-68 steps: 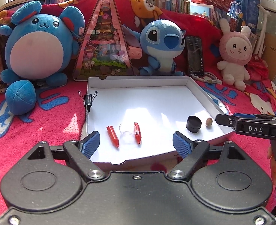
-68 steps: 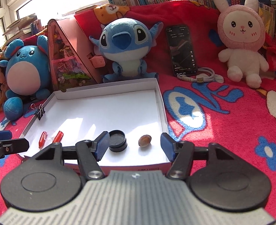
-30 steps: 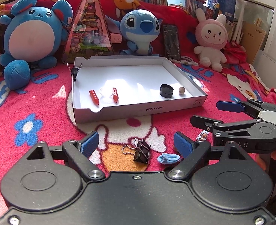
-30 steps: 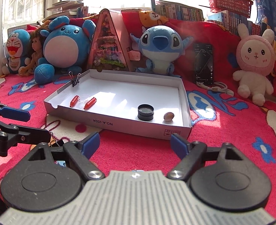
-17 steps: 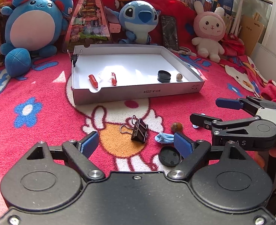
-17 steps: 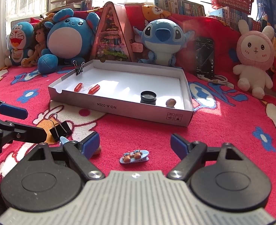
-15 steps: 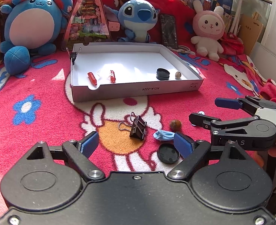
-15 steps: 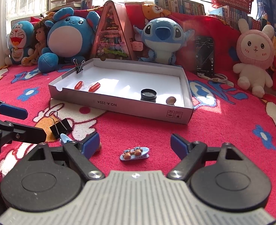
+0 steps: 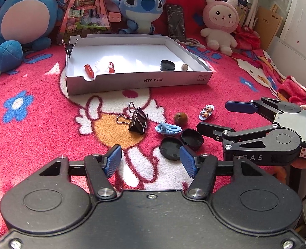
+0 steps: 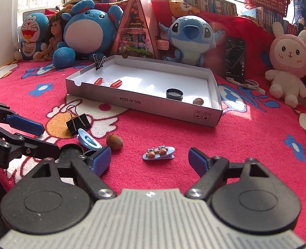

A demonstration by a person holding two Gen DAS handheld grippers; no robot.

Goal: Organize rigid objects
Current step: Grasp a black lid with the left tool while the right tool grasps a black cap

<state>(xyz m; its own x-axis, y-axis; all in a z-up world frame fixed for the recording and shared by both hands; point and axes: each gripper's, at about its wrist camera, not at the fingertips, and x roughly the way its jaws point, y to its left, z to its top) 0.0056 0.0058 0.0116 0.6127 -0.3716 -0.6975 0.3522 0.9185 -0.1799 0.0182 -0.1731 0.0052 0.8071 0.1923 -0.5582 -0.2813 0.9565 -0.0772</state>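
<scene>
While your left gripper (image 9: 151,161) narrows, empty, beside black lids (image 9: 181,143) (short of box (image 9: 136,80)), right gripper (image 10: 149,160) gapes, empty, over clip (image 10: 158,153); careless squeeze could skid lid.

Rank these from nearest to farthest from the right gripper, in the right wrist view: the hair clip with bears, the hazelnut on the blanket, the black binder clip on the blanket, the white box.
From the right gripper:
1. Hair clip with bears, just ahead between the fingers.
2. Hazelnut, ahead to the left.
3. Black binder clip, farther left.
4. White box, farthest, behind them all.
</scene>
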